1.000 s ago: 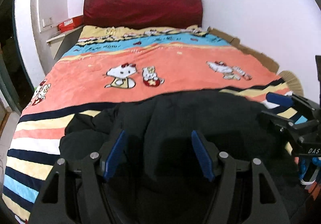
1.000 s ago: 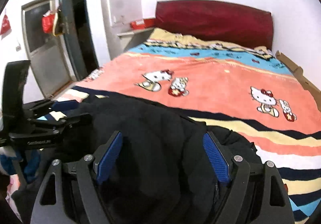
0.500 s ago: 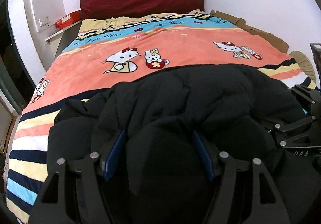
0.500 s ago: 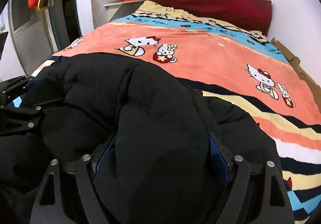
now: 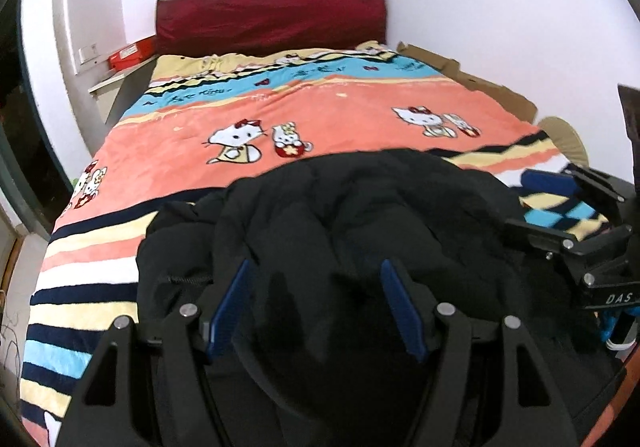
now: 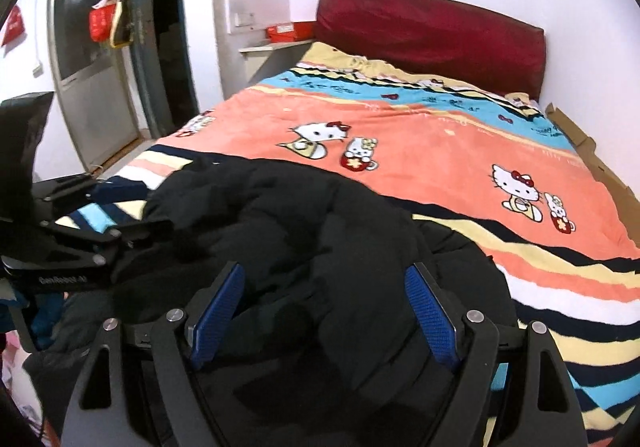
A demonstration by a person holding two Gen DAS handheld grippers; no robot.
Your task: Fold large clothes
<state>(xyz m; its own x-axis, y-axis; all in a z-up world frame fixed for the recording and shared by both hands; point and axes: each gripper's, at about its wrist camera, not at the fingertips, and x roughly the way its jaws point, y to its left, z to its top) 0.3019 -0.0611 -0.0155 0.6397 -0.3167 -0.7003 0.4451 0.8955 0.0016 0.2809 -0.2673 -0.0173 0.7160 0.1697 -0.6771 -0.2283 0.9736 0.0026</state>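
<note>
A black puffer jacket (image 5: 360, 215) lies bunched at the foot of the bed; it also shows in the right wrist view (image 6: 304, 231). My left gripper (image 5: 316, 307) is open, its blue pads wide apart over the jacket's near part. My right gripper (image 6: 322, 311) is open too, with jacket fabric bulging between its pads. Each gripper shows in the other's view: the right one (image 5: 560, 207) at the jacket's right side, the left one (image 6: 112, 207) at its left side, both with jaws apart.
The bed carries a striped orange and blue Hello Kitty blanket (image 5: 320, 115) and a dark red headboard (image 5: 268, 23). A red box (image 5: 130, 55) sits on a ledge at the left. Cardboard (image 5: 472, 83) lines the right wall. A grey door (image 6: 92, 67) stands left.
Half a second ago the jacket was heaped high against both sets of pads. Now it has sunk and lies lower on the bed, and both cameras have tilted up a little.
</note>
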